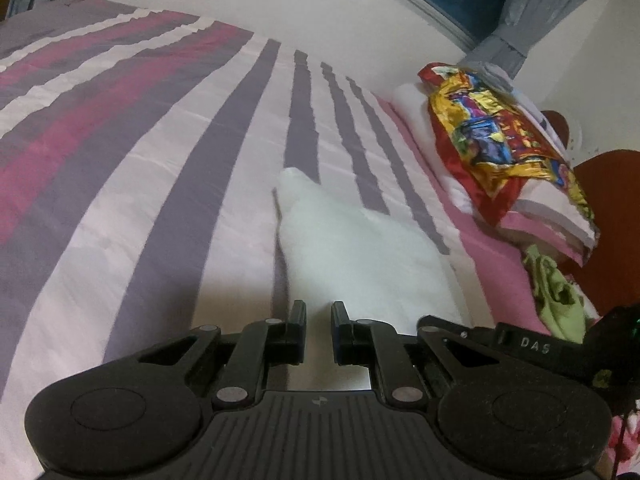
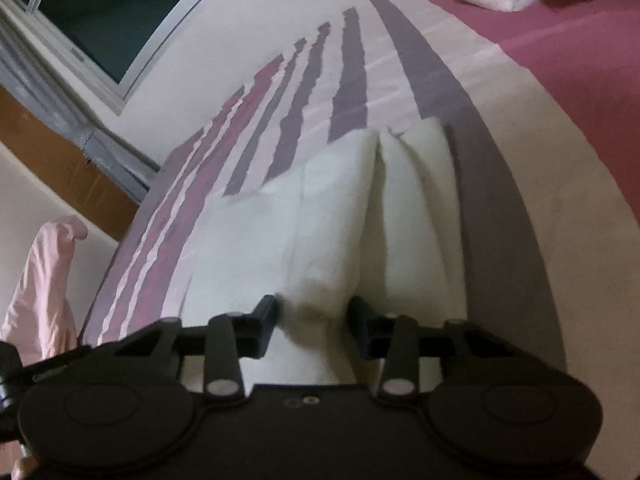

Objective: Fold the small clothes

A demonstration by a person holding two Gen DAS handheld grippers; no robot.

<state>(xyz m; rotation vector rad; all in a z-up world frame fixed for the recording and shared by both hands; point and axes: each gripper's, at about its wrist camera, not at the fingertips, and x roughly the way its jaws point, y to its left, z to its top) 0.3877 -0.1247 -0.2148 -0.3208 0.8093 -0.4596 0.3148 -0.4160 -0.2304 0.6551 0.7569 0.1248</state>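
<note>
Lying on the striped bed point(image 1: 160, 168), white garment point(image 2: 320, 220) is partly folded. Right tongs point(image 2: 314, 312) released, straddling a raised fold. Left tongs point(image 1: 319, 312) narrowly parted, empty, at garment's edge.

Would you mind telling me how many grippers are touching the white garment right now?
1. The right gripper straddles a raised fold of the white garment. The left gripper is open beside its edge, with no visible contact, though that edge is blurred.
</note>
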